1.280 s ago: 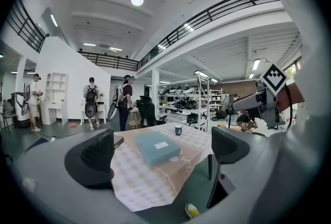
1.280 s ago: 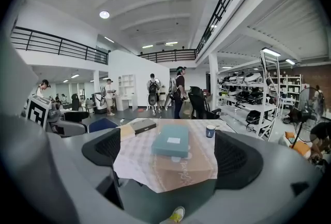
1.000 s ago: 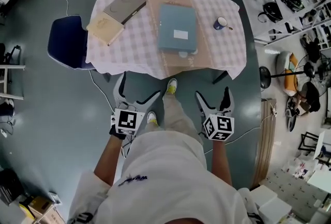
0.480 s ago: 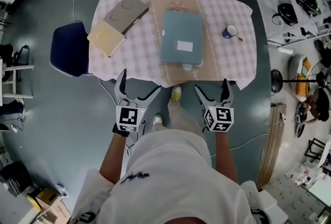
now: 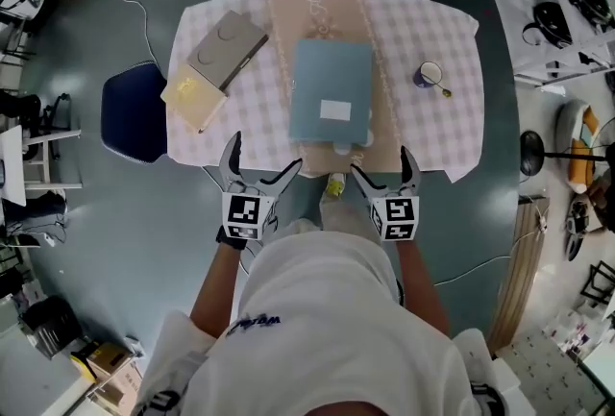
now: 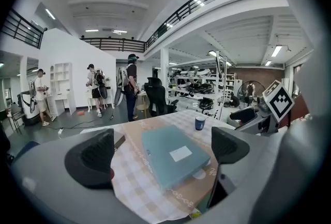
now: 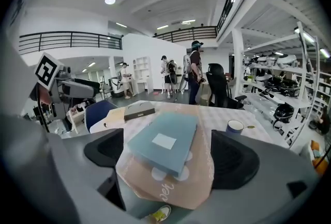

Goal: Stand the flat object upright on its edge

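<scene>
Both grippers have been brought forward to the near edge of the counter since the earlier frames. Left gripper and right gripper are held open and empty; the right jaws have just been closing slightly, with nothing between them. Just beyond, midway between the two and about equally near each, the flat blue object lies flat at the counter's middle, long axis running near to far.

Head view, as I see it: a checked tabletop. At its right I find a blue mug. At far left, a grey case touches a tan book. A blue chair stands left of the tabletop.
</scene>
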Motion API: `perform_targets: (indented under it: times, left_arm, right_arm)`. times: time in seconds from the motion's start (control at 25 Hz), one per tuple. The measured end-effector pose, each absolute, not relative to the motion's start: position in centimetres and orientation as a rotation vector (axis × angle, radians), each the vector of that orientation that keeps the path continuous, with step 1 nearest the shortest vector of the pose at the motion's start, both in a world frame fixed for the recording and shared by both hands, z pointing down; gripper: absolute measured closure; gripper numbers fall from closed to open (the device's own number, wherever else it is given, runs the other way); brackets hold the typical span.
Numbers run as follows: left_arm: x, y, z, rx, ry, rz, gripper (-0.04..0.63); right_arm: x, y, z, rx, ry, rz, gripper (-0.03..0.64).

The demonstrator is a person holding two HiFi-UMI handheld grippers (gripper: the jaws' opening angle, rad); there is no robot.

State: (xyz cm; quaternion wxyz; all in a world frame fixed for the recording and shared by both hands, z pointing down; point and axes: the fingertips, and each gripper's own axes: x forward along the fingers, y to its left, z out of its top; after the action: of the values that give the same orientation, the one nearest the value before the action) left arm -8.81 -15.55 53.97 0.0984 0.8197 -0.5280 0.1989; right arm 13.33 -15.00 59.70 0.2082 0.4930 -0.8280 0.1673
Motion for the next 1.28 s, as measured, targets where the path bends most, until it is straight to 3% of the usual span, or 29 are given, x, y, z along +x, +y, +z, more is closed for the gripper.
perform_targets:
  times: [0.32, 0.8, 1.28]
  left_arm:
    - [-5.6, -19.6, 57.6, 2.419, -1.448, 0.661, 0.014]
    - [-7.2, -18.4, 72.5, 2.342, -1.137, 0.896, 0.014]
    - [-8.3, -19.4, 79.6, 2.275, -1.128, 0.968, 0.034]
  right_arm:
    - [12.5, -16.8, 64.6, 1.253, -2.273, 0.527, 0.091]
    - [12.3, -17.9, 74.3, 1.238, -2.056, 0.632, 0.104]
    - [12.5, -17.7, 80.1, 1.150, -1.947, 0.653, 0.156]
